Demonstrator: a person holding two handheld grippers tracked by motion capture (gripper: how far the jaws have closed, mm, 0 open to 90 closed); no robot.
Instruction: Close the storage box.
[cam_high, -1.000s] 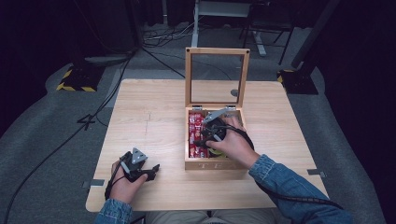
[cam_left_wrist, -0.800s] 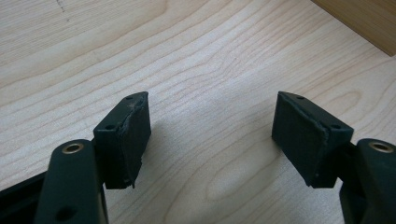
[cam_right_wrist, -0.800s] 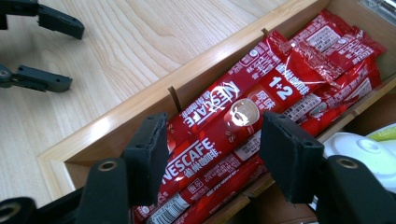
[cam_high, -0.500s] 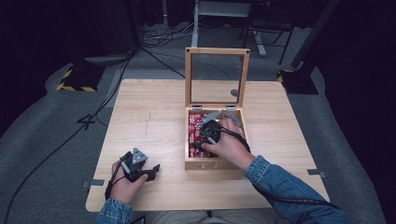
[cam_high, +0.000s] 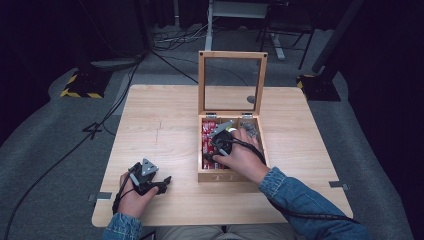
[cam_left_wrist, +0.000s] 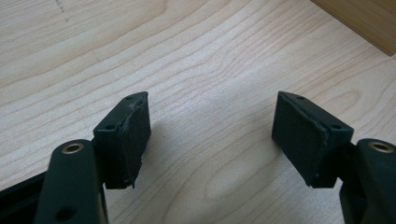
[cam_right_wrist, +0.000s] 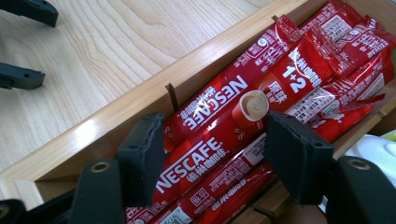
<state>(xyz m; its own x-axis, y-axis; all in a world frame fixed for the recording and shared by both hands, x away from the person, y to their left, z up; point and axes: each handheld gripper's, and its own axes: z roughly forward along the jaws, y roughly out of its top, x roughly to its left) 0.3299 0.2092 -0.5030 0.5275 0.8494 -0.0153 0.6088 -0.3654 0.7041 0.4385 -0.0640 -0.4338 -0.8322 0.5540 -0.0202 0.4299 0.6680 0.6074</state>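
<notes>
Red Nescafe sachets (cam_right_wrist: 219, 140) lie packed side by side in the left compartment of the open wooden box (cam_high: 231, 176). In the right gripper view their long axis runs from 7 o'clock up to 1 o'clock, parallel to the box's side wall, printed faces up. From the high view the red packs (cam_high: 207, 137) run lengthwise from the box's front towards its hinge, 6 to 12 o'clock. The top sachet sits between the jaws of the right gripper (cam_right_wrist: 210, 154); jaws spread to either side of it, have just been opening, and the pads do not press on it. In the high view the right gripper (cam_high: 219, 146) hangs over the box, hand above the front half.

Left gripper (cam_high: 161, 184) rests on the table near the front edge, at about 9 o'clock from the box, well apart from it. Its jaws (cam_left_wrist: 212, 135) stand apart with only bare wood between.

Box lid (cam_high: 232, 82) stands upright at 12 o'clock, glass pane in a wooden frame. The right compartment holds something grey, too small to tell.

Table (cam_high: 160, 115) is light wood with visible grain. Around it, grey carpet floor (cam_high: 60, 135), dark surroundings, black cables (cam_high: 100, 125) trailing off at 10 o'clock, and a yellow-black striped base (cam_high: 80, 86) further out.
</notes>
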